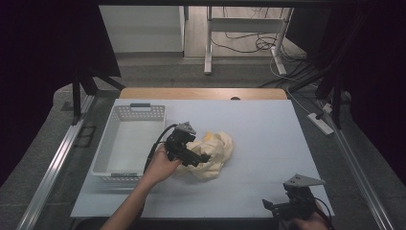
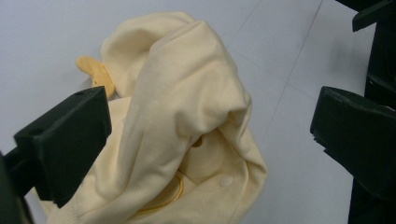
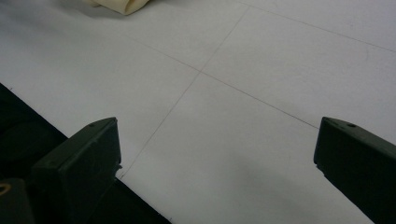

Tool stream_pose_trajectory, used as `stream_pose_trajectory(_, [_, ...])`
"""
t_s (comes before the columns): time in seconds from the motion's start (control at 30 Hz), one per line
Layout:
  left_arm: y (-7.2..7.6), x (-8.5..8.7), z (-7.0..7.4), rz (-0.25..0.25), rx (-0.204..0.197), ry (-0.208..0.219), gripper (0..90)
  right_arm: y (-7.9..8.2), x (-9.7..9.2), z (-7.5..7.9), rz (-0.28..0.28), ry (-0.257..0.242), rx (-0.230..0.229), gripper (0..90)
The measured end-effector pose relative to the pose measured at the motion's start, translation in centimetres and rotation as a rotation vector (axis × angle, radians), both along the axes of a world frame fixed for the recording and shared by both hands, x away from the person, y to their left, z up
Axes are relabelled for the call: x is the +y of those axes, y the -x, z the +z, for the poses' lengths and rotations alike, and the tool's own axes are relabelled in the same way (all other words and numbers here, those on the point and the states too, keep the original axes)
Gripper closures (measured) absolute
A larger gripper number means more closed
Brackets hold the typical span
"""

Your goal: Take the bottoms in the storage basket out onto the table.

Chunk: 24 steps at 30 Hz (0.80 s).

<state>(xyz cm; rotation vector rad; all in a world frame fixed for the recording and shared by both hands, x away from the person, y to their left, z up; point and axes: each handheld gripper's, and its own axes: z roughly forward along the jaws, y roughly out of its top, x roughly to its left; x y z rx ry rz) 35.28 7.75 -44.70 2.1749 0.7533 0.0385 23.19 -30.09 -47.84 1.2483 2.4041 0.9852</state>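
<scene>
A crumpled pale yellow garment (image 1: 214,152) lies in a heap near the middle of the white table top (image 1: 258,129). In the left gripper view the garment (image 2: 187,121) has a small orange tab at its upper left and a button low down. My left gripper (image 1: 203,157) hovers over the heap's left side, open, with the cloth between and below the wide-spread jaws (image 2: 210,135). My right gripper (image 1: 269,206) rests open near the table's front right edge, over bare table (image 3: 215,154). A corner of the garment (image 3: 122,4) peeks in at the top of the right gripper view.
A white plastic basket (image 1: 125,143) stands on the table's left side, beside the garment. The table's dark front edge (image 3: 28,126) runs close under the right gripper. Beyond the table are desk legs and cables on the floor (image 1: 249,43).
</scene>
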Motion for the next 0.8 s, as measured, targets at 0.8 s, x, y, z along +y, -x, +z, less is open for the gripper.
stream_pose_trajectory(0.8, [1.3,3.4,0.1,0.037,0.042,0.036,0.0,0.0,0.0,0.0,0.001,-0.001,0.003,1.0])
